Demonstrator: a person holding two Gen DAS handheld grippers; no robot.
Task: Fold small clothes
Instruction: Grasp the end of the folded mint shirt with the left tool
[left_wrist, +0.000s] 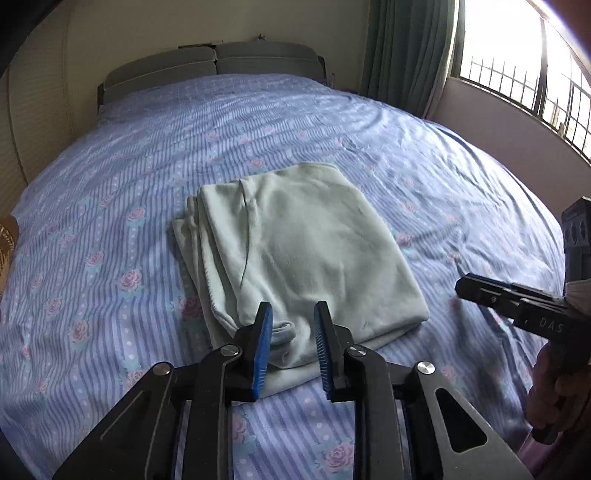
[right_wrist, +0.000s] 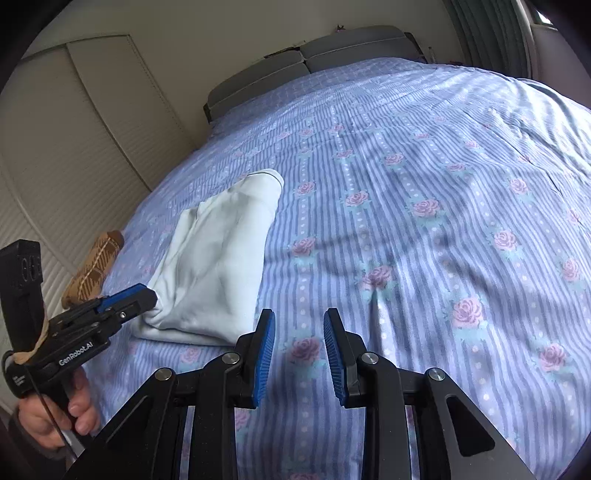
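A pale mint garment (left_wrist: 295, 251) lies folded into a neat rectangle on the bed; it also shows in the right wrist view (right_wrist: 214, 254). My left gripper (left_wrist: 293, 314) is open and empty, its blue-padded fingers just above the garment's near edge. It appears from the side in the right wrist view (right_wrist: 147, 295), at the garment's near left corner. My right gripper (right_wrist: 299, 321) is open and empty over bare sheet, to the right of the garment. It shows at the right edge of the left wrist view (left_wrist: 465, 286).
The bed has a blue striped sheet with pink roses (right_wrist: 424, 229). A brown checked item (right_wrist: 96, 266) lies at the bed's left edge. Grey pillows (left_wrist: 214, 64) sit at the head. Closet doors (right_wrist: 74, 147) stand left, a window (left_wrist: 524, 74) right.
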